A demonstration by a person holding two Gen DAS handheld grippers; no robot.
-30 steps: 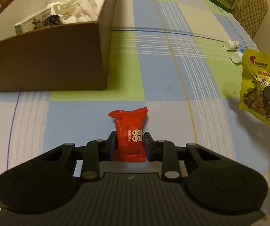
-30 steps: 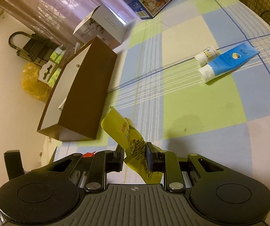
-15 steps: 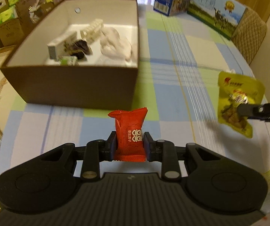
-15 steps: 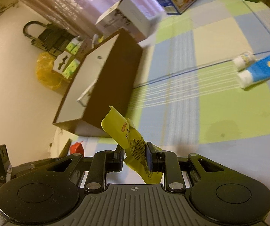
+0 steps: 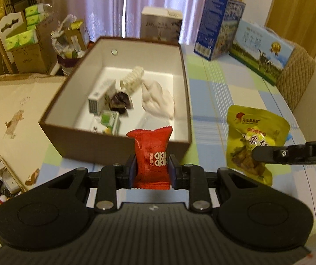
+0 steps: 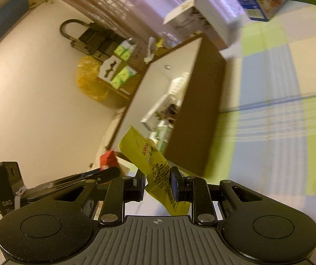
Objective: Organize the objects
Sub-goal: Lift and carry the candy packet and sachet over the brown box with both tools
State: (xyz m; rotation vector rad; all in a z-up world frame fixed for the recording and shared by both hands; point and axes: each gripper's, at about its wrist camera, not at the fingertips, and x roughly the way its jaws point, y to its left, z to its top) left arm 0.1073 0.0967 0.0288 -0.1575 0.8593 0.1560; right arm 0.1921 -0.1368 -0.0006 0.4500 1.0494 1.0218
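My left gripper [image 5: 151,169] is shut on a red snack packet [image 5: 151,152] and holds it in the air just before the near wall of the open brown box [image 5: 122,146]. My right gripper [image 6: 158,186] is shut on a yellow snack pouch [image 6: 155,170], raised to the right of the box [image 6: 204,101]. The pouch also shows in the left wrist view [image 5: 252,141], with the right gripper's finger [image 5: 290,153] across it. The red packet [image 6: 108,159] shows in the right wrist view. The box holds a white cloth [image 5: 158,100], a small carton [image 5: 100,96] and several other items.
The checked tablecloth [image 5: 215,97] covers the table. Cartons [image 5: 219,35] stand at the far edge behind the box, and a quilted chair back [image 5: 296,75] is at the right. Cardboard boxes and clutter [image 5: 30,44] stand on the floor to the left.
Both grippers rose and moved toward the box with their packets. The left view now looks down into the open box. The tubes on the table have left the right wrist view.
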